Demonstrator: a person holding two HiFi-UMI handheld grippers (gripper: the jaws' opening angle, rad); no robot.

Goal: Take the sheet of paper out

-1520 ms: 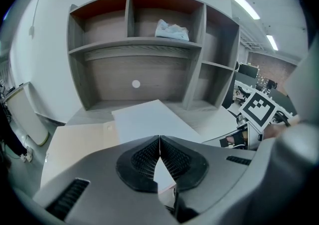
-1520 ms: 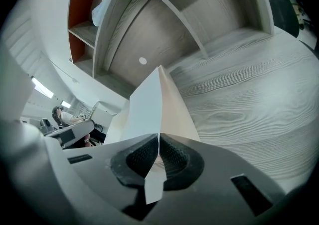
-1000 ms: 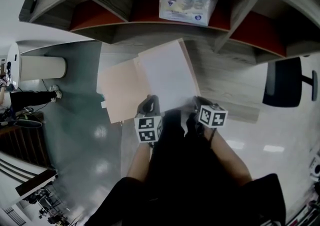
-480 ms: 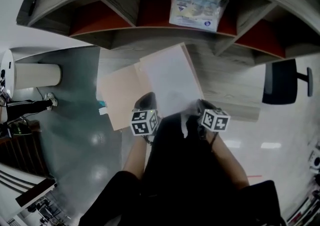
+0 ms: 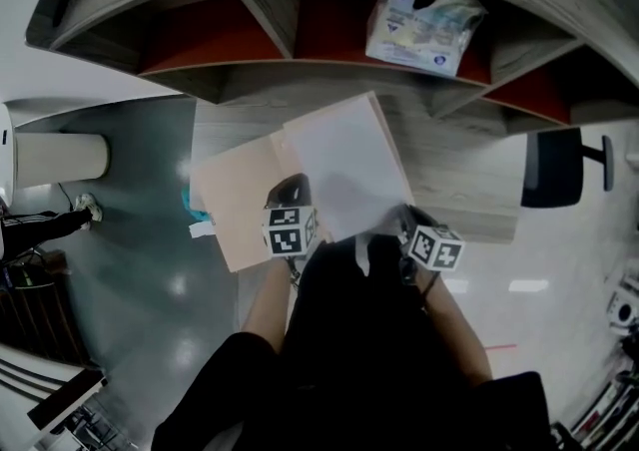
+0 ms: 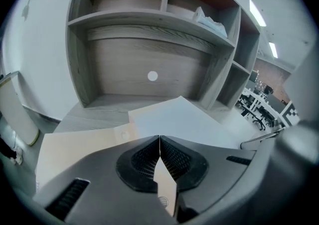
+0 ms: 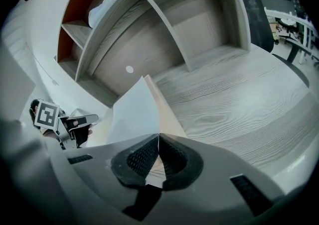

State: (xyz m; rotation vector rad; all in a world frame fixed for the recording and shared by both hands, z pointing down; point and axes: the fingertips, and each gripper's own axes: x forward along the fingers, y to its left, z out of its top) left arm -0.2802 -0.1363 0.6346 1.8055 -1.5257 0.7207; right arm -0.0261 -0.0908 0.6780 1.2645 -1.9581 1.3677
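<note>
**Both claws clamped, paper sitting in the open folder**

A grey wood table (image 5: pixel 454 175) with a shelf unit (image 5: pixel 250 80) on top is seen from above, and a plastic pack (image 5: pixel 419 25) is tucked into one red-backed cubby. An open tan folder (image 5: pixel 235 205) is spread near the table's left end. The white sheet of paper (image 5: pixel 339 160) is laid on its right half. Both forearms are stretched forward side by side, low in the head view. The left claw (image 5: pixel 296 185) is pressed shut on the tan flap. The right claw (image 5: pixel 404 213) is pinched on the sheet's near edge; whether the folder's back is caught too can't be told.
</note>
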